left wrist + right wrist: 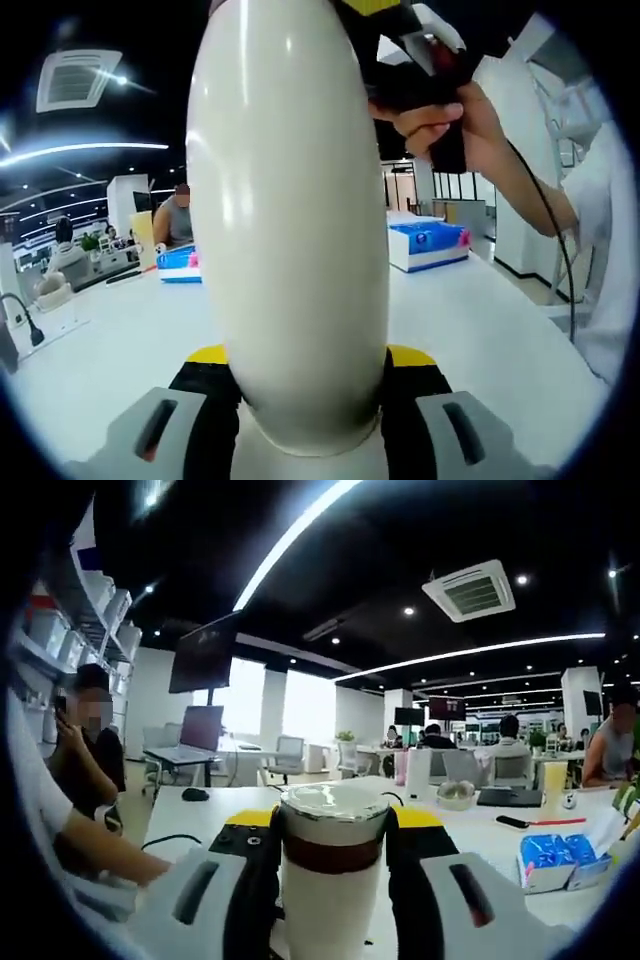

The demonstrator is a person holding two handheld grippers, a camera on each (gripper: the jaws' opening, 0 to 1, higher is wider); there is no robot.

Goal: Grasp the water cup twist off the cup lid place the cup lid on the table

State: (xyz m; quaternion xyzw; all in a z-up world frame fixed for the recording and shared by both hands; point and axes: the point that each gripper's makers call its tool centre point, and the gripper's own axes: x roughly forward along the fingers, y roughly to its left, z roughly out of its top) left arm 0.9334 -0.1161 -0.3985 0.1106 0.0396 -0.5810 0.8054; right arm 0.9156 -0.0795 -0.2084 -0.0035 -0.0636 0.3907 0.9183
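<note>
Cream water cup [290, 220] pinned between left tool [305, 420] jaws, right tool [335, 865] gripping lid [333, 805].

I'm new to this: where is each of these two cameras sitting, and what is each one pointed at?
Left gripper view: rides on the left gripper, looking along its jaws at the cream water cup they clamp; a hand holds the other gripper near the cup's top.
Right gripper view: rides on the right gripper, jaws around the cup's lidded top, facing an office; a person's arm shows at left.
Shared: the cup, the white table and a blue tissue pack.
</note>
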